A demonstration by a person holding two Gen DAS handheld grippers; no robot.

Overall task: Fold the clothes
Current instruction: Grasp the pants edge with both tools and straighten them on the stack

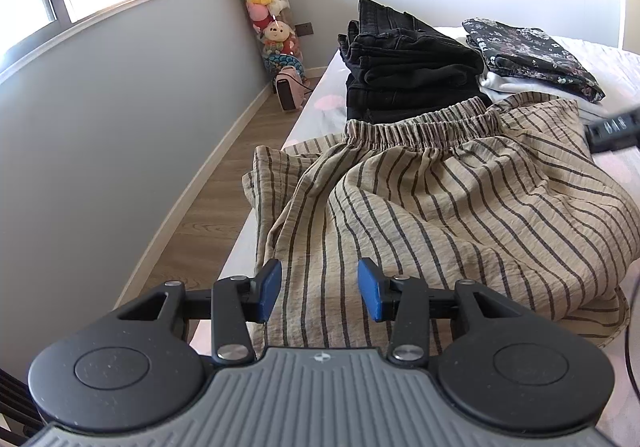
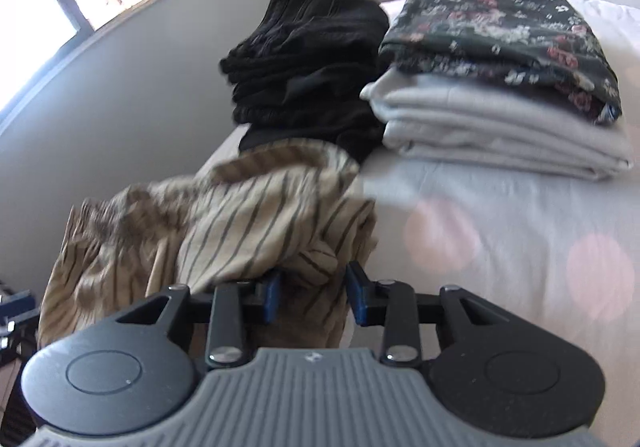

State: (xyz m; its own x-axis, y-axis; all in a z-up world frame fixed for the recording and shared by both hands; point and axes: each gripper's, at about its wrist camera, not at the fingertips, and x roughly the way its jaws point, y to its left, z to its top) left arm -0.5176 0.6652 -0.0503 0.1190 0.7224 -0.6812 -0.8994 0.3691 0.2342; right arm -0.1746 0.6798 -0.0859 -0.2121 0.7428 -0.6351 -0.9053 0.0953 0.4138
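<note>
The striped garment [image 1: 440,199], a beige piece with dark stripes and a gathered elastic waistband [image 1: 420,123], lies crumpled on the near part of the bed [image 2: 500,215], its left side reaching the mattress edge. Behind it stand two finished stacks: folded black clothes [image 1: 404,63] at the bed's far left, and just beside them a floral garment [image 2: 500,31] on top of a folded pale grey one [image 2: 500,131]. The left gripper [image 1: 319,289] hovers low over the near hem, jaws apart, with striped cloth visible in the gap but not pinched. The right gripper [image 2: 314,293] sits at the garment's right side, jaws also apart; a bunched fold of cloth lies between and over the blue pads [image 2: 274,295], though motion blur makes it impossible to tell whether the pads touch the fabric. The material appears thin, crinkled and light: it will likely drape and sag at once when lifted, offers no stiffness, and should not slip much given its rough weave. The elastic waistband is the firmest part and probably gives the most reliable hold; grasping its two ends would let the piece hang flat. A grip on loose mid-cloth risks taking only one layer and dragging the rest into creases.
</note>
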